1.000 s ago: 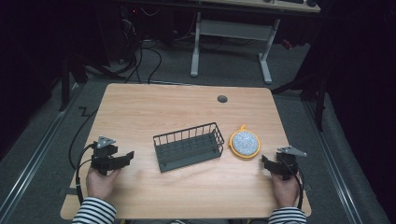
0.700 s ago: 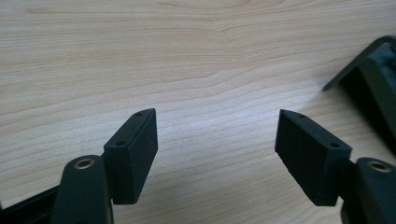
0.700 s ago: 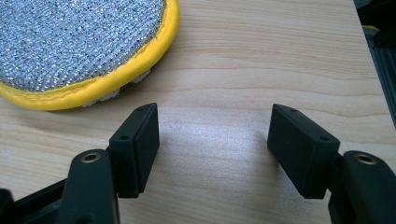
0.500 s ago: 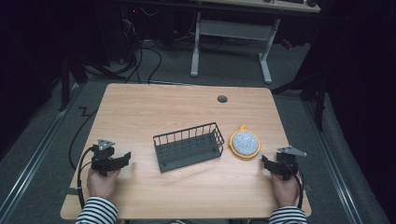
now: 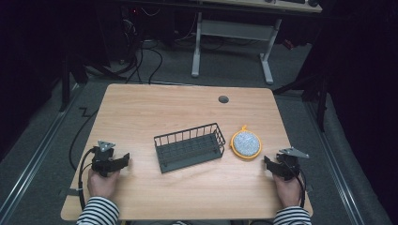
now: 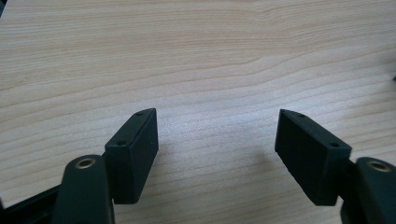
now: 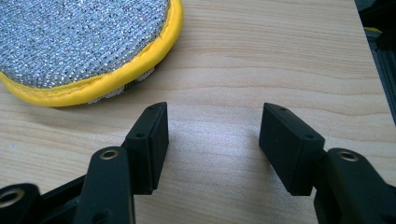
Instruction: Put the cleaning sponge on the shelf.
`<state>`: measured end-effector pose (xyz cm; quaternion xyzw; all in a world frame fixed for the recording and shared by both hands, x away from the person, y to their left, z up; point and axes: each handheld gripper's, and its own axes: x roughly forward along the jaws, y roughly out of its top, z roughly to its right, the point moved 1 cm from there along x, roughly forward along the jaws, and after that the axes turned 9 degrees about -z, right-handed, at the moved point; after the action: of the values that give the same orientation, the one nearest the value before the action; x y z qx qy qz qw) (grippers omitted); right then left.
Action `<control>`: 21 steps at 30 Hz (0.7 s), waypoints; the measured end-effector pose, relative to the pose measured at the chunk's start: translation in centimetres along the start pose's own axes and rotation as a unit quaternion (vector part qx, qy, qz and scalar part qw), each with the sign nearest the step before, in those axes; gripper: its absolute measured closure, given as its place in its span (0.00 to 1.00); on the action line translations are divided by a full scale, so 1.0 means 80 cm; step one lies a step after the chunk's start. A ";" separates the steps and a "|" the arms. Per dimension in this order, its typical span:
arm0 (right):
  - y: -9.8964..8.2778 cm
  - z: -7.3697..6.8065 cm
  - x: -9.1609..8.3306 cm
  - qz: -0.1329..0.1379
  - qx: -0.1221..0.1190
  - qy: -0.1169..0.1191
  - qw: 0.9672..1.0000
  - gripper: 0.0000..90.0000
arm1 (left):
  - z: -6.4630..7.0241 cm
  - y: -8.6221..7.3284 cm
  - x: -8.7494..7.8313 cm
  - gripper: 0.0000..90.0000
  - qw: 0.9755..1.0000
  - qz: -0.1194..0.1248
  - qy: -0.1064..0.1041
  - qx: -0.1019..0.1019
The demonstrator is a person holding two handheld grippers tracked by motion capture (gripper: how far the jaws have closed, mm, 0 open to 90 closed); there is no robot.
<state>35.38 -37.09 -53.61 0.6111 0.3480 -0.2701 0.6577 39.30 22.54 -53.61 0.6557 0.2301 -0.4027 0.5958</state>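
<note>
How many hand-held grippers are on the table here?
2. The left hand-held gripper rests near the table's front left corner, the right hand-held gripper near its front right, just beside the round scrubbing pad.

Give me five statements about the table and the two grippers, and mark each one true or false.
1. The wire basket has nothing in it. True.
2. The round scrubbing pad with the yellow rim lies inside the basket. False: it lies on the table, beside the basket's right end.
3. The right gripper is shut on the pad. False: its jaws stand apart with bare wood between them, and the pad is ahead of them.
4. The left gripper is open over bare wood. True.
5. The basket stands at the table's far edge. False: it stands nearer the person's edge, between the two grippers.
</note>
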 end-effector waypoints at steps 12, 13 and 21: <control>0.004 -0.002 -0.001 -0.017 0.005 0.000 1.000 0.44 | 0.002 -0.005 0.008 0.33 1.000 0.019 0.009 0.009; 0.007 -0.001 -0.001 -0.025 0.012 0.005 1.000 0.44 | 0.002 -0.005 0.008 0.33 1.000 0.019 0.009 0.009; 0.016 0.008 -0.012 -0.027 0.038 0.036 0.998 0.46 | 0.002 -0.005 0.008 0.33 1.000 0.019 0.009 0.009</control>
<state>35.84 -37.62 -52.06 0.6354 0.3777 -0.2786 0.6132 39.33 22.34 -54.37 0.6690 0.2189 -0.3876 0.5952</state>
